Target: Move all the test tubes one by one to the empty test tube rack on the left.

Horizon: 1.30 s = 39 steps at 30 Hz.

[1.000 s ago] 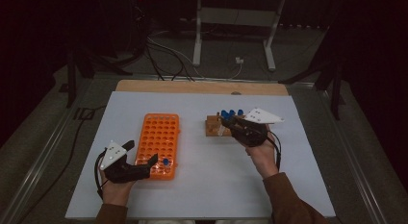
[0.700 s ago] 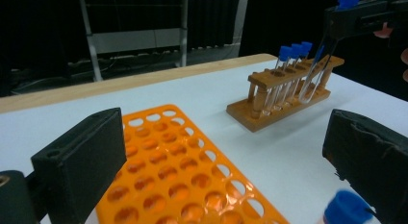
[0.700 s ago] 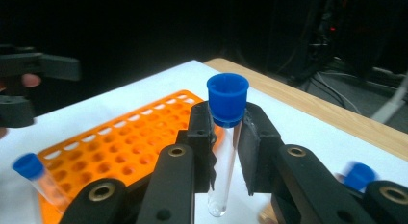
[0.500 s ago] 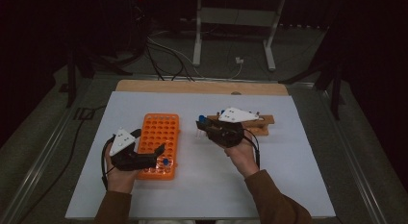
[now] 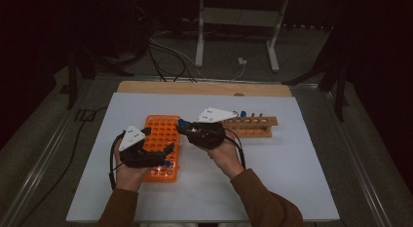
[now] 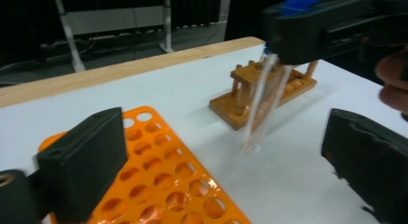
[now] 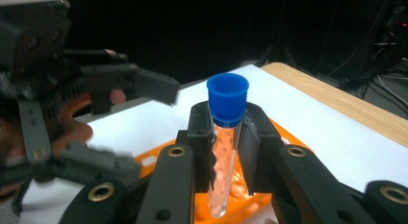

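Orange rack (image 5: 162,145) sits left-centre on the white table (image 5: 292,163), wooden stand (image 5: 251,126) to its right. Right gripper (image 5: 185,126) is clamped on a blue-capped tube (image 7: 225,137), held approx upright over the rack's right edge; holes lie just below and left. Left gripper (image 5: 168,156), jaws wide and empty, at the rack's near end.

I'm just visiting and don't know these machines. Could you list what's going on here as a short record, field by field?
Work in hand: carrying a test tube toward the orange rack
Right gripper: shut on the test tube, blue cap up
Left gripper: jaws open, nothing between them, at the orange rack's near end
Wooden rack: right of the orange rack, a blue-capped tube in it
Surface: white table
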{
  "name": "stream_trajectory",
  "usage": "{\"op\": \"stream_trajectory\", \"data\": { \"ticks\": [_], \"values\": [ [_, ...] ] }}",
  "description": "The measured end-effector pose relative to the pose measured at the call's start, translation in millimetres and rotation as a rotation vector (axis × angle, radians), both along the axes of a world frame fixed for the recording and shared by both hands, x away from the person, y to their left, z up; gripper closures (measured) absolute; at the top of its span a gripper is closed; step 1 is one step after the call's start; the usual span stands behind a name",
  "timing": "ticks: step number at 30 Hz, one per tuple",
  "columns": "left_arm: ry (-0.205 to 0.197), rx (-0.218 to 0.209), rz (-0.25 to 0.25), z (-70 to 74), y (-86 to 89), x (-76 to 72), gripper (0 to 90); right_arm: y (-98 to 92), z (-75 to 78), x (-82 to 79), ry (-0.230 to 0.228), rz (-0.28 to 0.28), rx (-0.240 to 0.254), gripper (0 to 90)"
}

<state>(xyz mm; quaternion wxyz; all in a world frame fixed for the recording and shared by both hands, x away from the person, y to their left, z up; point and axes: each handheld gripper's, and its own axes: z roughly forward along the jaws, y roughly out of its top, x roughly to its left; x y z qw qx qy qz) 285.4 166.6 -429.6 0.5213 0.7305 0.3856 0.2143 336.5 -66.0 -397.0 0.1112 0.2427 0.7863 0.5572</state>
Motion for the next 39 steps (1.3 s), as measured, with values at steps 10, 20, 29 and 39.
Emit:
{"op": "stream_trajectory", "data": {
  "ticks": [10, 20, 29, 39],
  "values": [
    [-0.028, -0.011, -0.032, 1.7, -4.9, 4.4, 38.3, 18.3, 2.7, 0.0, 0.032, 0.035, 0.027, 76.7],
    [-0.040, -0.009, -0.063, 0.9, -5.5, 5.6, 67.2, 25.5, 2.3, -4.6, 0.035, 0.062, 0.020, 76.7],
    [-0.058, 0.036, -0.078, 1.4, -7.5, 2.9, 77.7, 25.4, 1.6, -3.8, 0.046, 0.068, 0.019, 74.9],
    [-0.042, -0.004, -0.053, -1.2, 6.8, 1.9, 77.9, 6.9, 3.5, -2.9, 0.045, 0.039, 0.018, 25.2]
  ]
}}
